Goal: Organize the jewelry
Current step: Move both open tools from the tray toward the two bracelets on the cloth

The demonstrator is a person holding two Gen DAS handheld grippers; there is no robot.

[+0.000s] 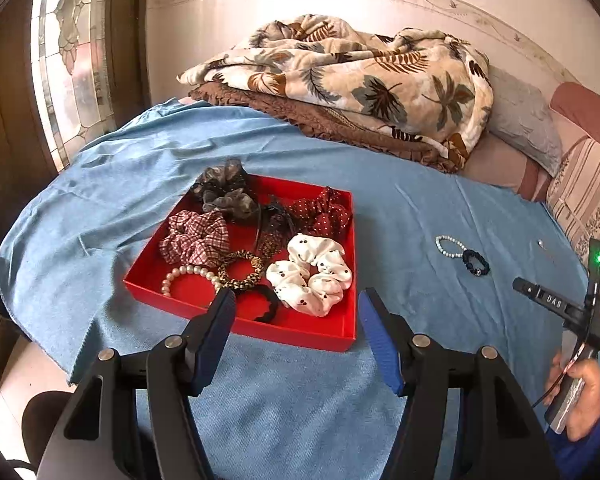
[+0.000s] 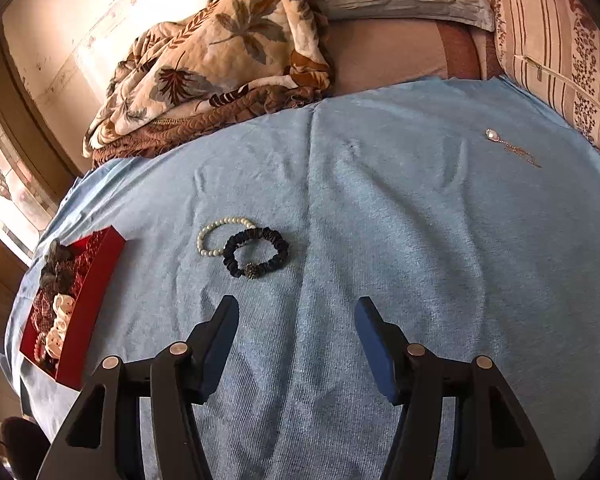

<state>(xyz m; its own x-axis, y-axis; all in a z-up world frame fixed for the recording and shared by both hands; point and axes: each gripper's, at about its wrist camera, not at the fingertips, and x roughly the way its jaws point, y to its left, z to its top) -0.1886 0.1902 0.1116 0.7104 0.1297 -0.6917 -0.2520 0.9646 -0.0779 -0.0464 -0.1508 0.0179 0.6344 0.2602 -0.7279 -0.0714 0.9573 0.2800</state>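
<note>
Your right gripper (image 2: 296, 320) hangs spread and empty over the blue cloth (image 2: 380, 240) on the bed. Just ahead of its fingertips and a little to their left lies the dark scrunchie bracelet (image 2: 256, 252), with the white bead bracelet (image 2: 220, 236) tucked against its far-left side, the two overlapping. That overlap is your first hazard: close on the dark one carelessly and you will likely drag or snag the beads along, or pinch both and drop one short of the box. The second is the soft, wrinkled cloth; come down too deep and the pads may catch fabric with the band, so that lifting tugs the cloth and shifts what lies on it.

Far ahead and to the right of that gripper sits the pendant with its thin chain (image 2: 512, 148), near the cloth's edge beside the striped cushion (image 2: 560, 60). A fine chain like that probably slips between wide pads and is easily nudged off.

Your left gripper (image 1: 296, 312) is also spread and holds nothing; the near wall of the red box (image 1: 300, 332) shows between its fingertips. The box is already crowded with scrunchies and bracelets, so a careless drop could bounce something over the low rim.
</note>
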